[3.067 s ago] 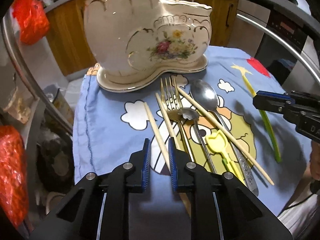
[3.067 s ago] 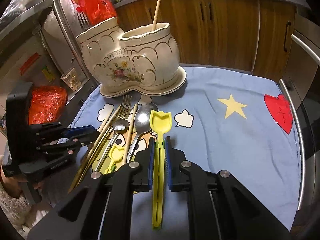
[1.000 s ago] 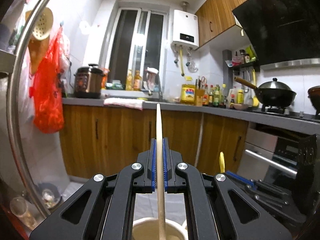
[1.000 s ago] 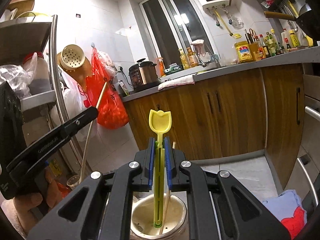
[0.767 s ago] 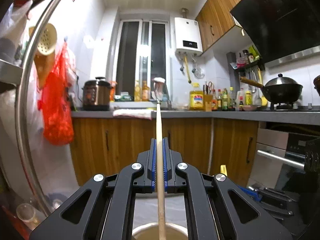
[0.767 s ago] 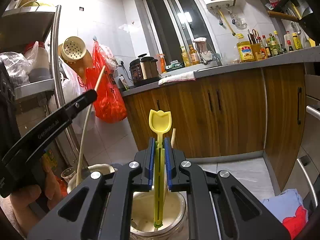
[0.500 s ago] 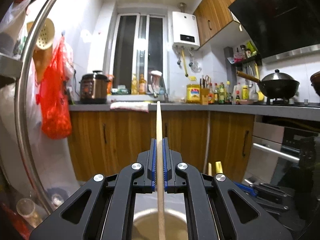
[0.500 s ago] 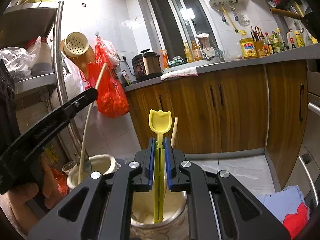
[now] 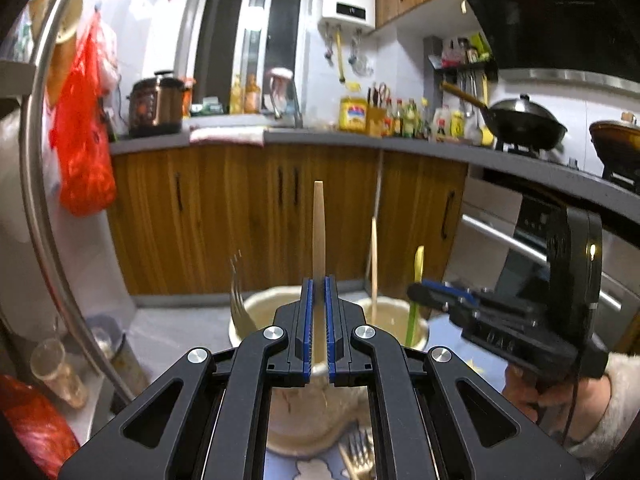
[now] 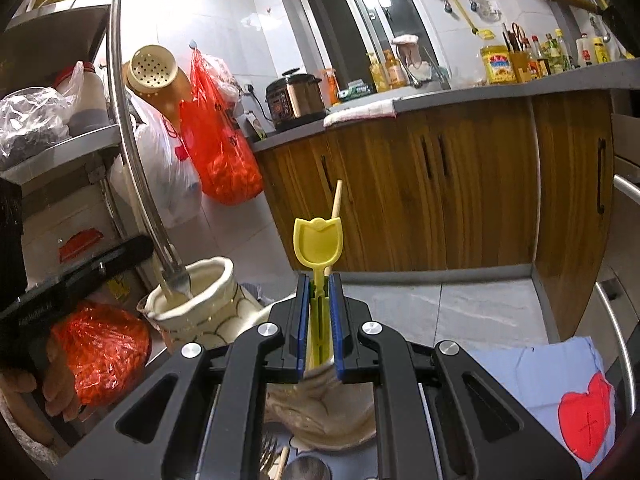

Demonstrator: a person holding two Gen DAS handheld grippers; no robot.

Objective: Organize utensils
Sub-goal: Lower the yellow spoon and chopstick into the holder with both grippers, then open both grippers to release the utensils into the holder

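Chopstick [image 9: 319,236] stands upright in the left claw [image 9: 319,332], low centre of the left view, the blue pads nearly together and pressed on its sides; its lower end drops behind the claw toward the holder [image 9: 280,312], a cream ceramic vessel with two mouths just beyond the fingertips; a fork [image 9: 240,300] leans in the left mouth, tines up; a second chopstick [image 9: 374,264] rises from the right mouth, just left of the yellow-green spoon [image 9: 414,300] that the right claw [image 9: 424,294] pinches from the right side of the frame; a hand [image 9: 560,396] in a pale sleeve carries that tool at lower right.

In the right view the right claw [image 10: 319,320] sits low centre, pads closed tight on the spoon [image 10: 318,248], whose tulip-shaped yellow bowl points up above the fingertips; the shaft runs down behind the pads to the holder's near mouth; the second chopstick [image 10: 336,200] shows just behind the bowl; the holder [image 10: 200,308] spreads left and below, gold lines on its cream side; the fork [image 10: 178,280] rests in its far mouth at middle left; the left claw's black arm crosses toward that mouth from the left edge, its tip hidden; the holder stands on a desk with a blue cloth [image 10: 540,368] bearing a red heart at lower right; more cutlery lies at the bottom edge, blurred.
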